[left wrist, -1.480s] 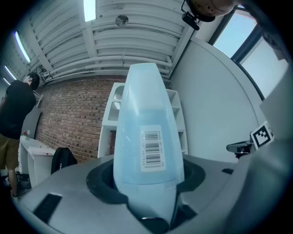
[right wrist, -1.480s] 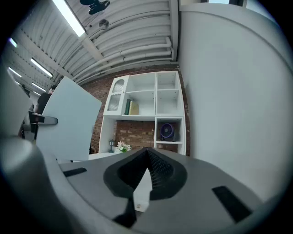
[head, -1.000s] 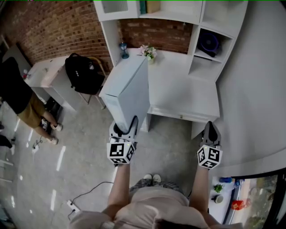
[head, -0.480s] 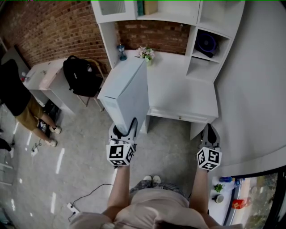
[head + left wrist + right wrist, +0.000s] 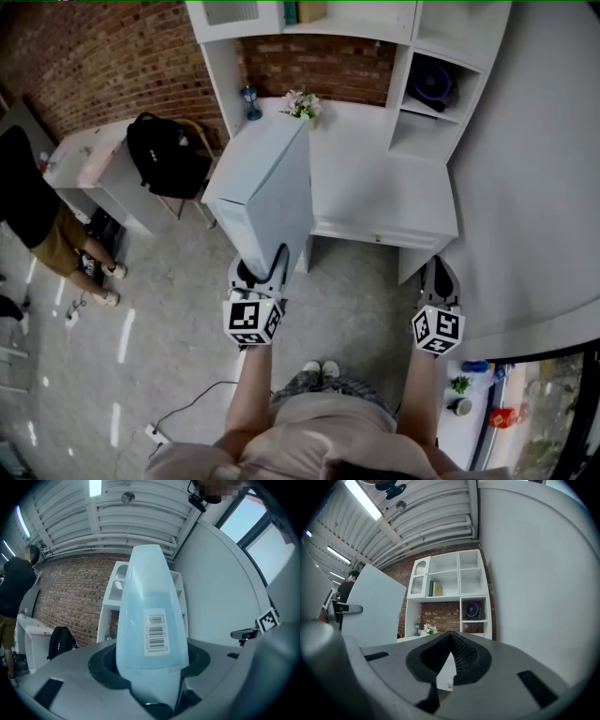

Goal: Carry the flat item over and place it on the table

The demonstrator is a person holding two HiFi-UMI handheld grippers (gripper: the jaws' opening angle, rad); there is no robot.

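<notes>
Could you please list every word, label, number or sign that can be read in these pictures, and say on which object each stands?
No word or number here can be read as text.
The barcode label on the flat box: bars only, the digits beside them too small to read.
The left marker cube and the right marker cube: black-and-white square patterns, no letters.
The books on the shelf: spines too blurred to read.

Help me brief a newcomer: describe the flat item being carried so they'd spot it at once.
Find the white desk against the brick wall. Before its left end, a large, flat, pale box stands on edge, clamped in the left gripper. It alone is held aloft, with a barcode label on its narrow edge.
</notes>
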